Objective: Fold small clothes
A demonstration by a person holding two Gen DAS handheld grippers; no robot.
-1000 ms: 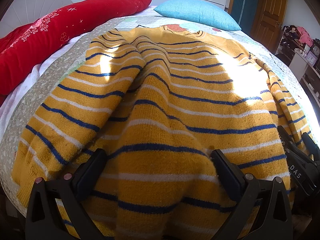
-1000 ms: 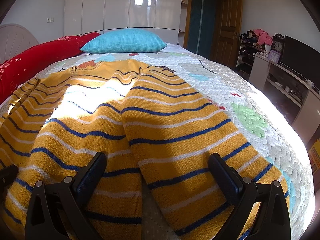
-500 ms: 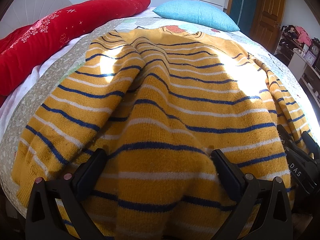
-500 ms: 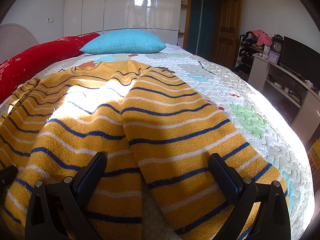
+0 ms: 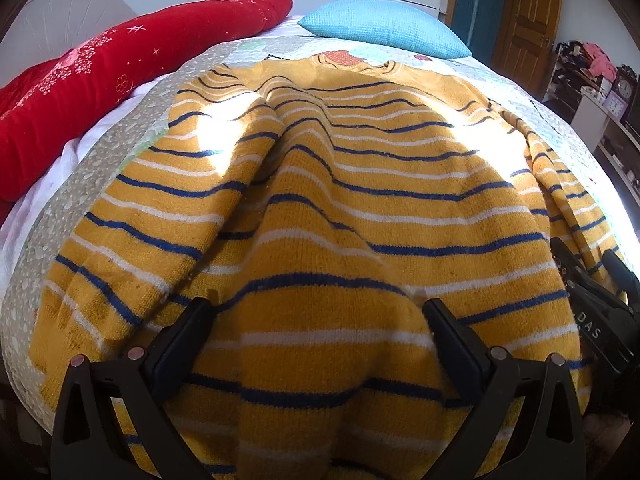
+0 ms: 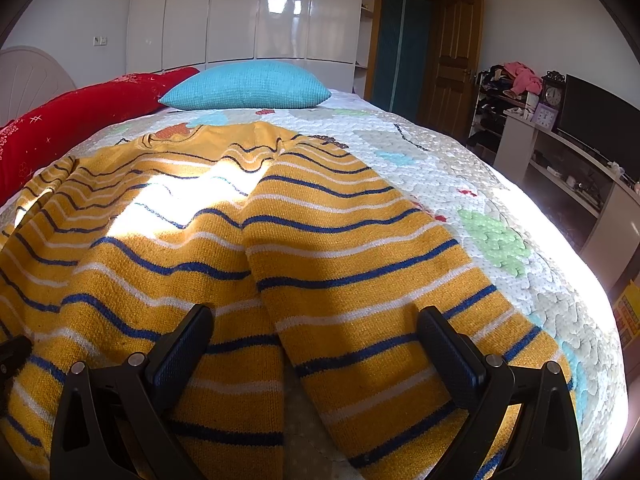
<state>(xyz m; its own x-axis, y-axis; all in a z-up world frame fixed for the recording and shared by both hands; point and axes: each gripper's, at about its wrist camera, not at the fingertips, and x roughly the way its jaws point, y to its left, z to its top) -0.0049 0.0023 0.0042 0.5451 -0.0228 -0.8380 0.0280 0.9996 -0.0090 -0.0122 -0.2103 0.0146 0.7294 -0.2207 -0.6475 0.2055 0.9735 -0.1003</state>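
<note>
Left wrist view first: the left gripper (image 5: 316,320) stands wide open, its two black fingers (image 5: 182,336) splayed over the near hem of the striped sweater (image 5: 360,208), with nothing pinched between them. The sweater is a thick mustard knit with navy and white bands, lying spread across the quilted bedspread (image 5: 100,148), bunched into a raised ridge running up the middle. Its near edge drapes over the foot of the bed. At the far right the right gripper (image 5: 592,276) pokes in, low by the sweater's right side. There's open quilt along the left edge. A long red cushion (image 5: 80,88) lines that side, a turquoise pillow (image 5: 384,32) sits beyond the collar, both well clear of the knit.

Now the right wrist view: the right gripper (image 6: 312,336) is also spread wide, gripping nothing, and its fingers (image 6: 448,344) straddle the gap where the sleeve (image 6: 360,264) lies beside the body. The sleeve runs straight down to the near edge. To the right, bare bobbly bedspread (image 6: 500,208) in bright sun, then the drop-off. Past it stand a TV cabinet (image 6: 600,184), a clock (image 6: 554,94) and a wooden door (image 6: 456,60), all well apart. White wardrobe doors (image 6: 240,12) back the bed.
</note>
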